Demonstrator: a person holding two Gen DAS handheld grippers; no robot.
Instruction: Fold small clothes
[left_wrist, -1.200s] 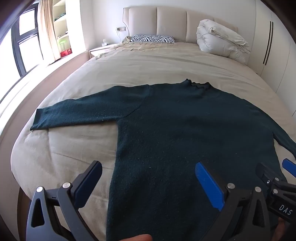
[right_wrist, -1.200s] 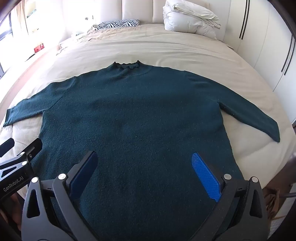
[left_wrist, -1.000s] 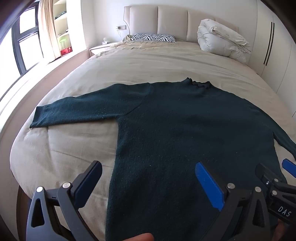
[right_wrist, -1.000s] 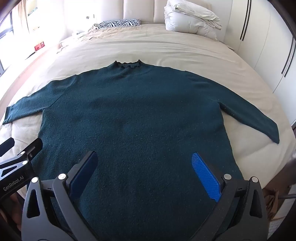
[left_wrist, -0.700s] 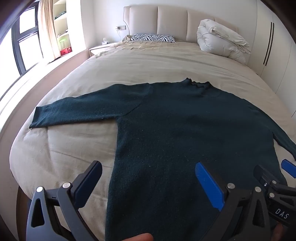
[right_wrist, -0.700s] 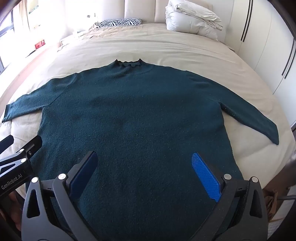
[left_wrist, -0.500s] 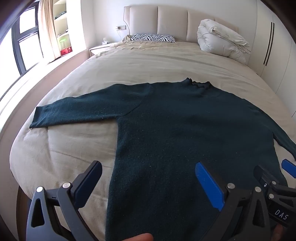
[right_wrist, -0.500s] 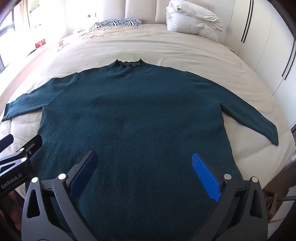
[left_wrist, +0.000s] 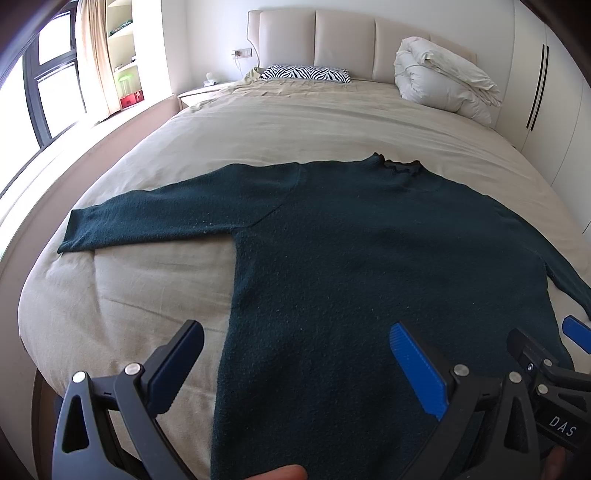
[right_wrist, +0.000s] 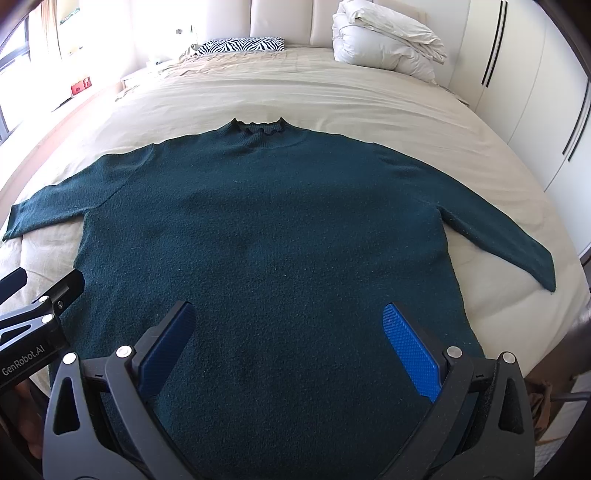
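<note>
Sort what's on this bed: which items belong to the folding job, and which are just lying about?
Job: dark green sweater, spread flat; left gripper and right gripper, both open above its hem.

Lying about: zebra pillow, bundled white duvet.

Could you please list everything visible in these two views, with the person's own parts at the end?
Sweater: one, dark teal, spread flat on the bed, sleeves out, collar toward the headboard.
Bed: one, beige cover.
Headboard: one, cream, padded, far end.
Zebra pillow: one, black and white, by the headboard.
Duvet: one, white, bundled at the far right corner.
Wardrobe: white, right wall.
Nightstand: one, pale, far left.
Left tongs: black with blue pads, open, over the hem.
Right tongs: same, open, over the hem.
</note>
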